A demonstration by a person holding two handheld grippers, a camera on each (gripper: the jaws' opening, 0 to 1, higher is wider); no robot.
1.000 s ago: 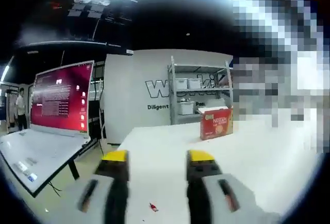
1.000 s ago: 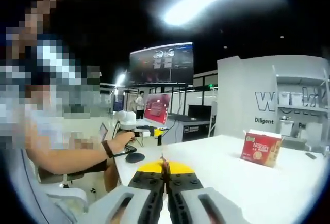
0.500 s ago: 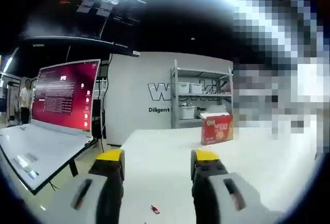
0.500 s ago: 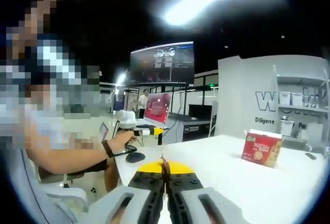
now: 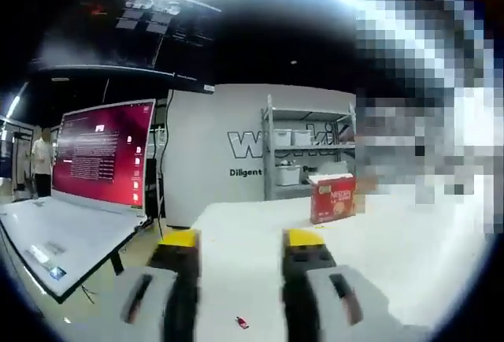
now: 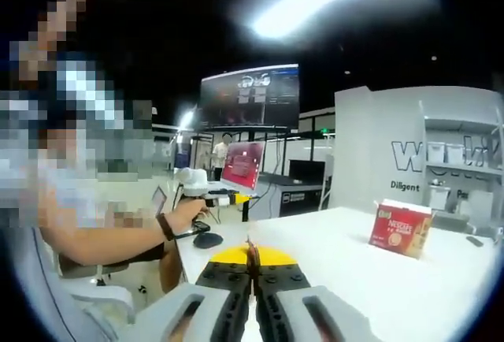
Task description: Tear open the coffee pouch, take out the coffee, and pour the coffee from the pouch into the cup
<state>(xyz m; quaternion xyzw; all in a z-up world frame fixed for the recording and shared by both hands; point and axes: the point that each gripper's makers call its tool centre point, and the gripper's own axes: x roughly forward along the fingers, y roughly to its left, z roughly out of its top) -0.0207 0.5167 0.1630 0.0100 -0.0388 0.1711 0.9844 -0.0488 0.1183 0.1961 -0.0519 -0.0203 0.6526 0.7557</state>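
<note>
My left gripper [image 5: 241,239] stands open above the white table [image 5: 394,255], with nothing between its yellow-tipped jaws. A red coffee box [image 5: 332,200] stands upright on the table beyond the right jaw. A tiny red scrap [image 5: 242,323] lies on the table between the jaws, low in the view. My right gripper [image 6: 252,257] is shut, and a thin dark strip pokes up from between its tips. I cannot tell what the strip is. In the right gripper view the red coffee box [image 6: 400,229] stands far right on the white table [image 6: 331,247].
A large red screen [image 5: 102,153] on a white slanted desk stands left of the table. A metal shelf [image 5: 307,149] with bins is against the back wall. A seated person's hand [image 6: 185,214] rests by a mouse [image 6: 206,239] at the table's left end.
The left gripper view has shifted a little and its jaws have drawn slightly closer than half a second ago. The right gripper view is unchanged.
</note>
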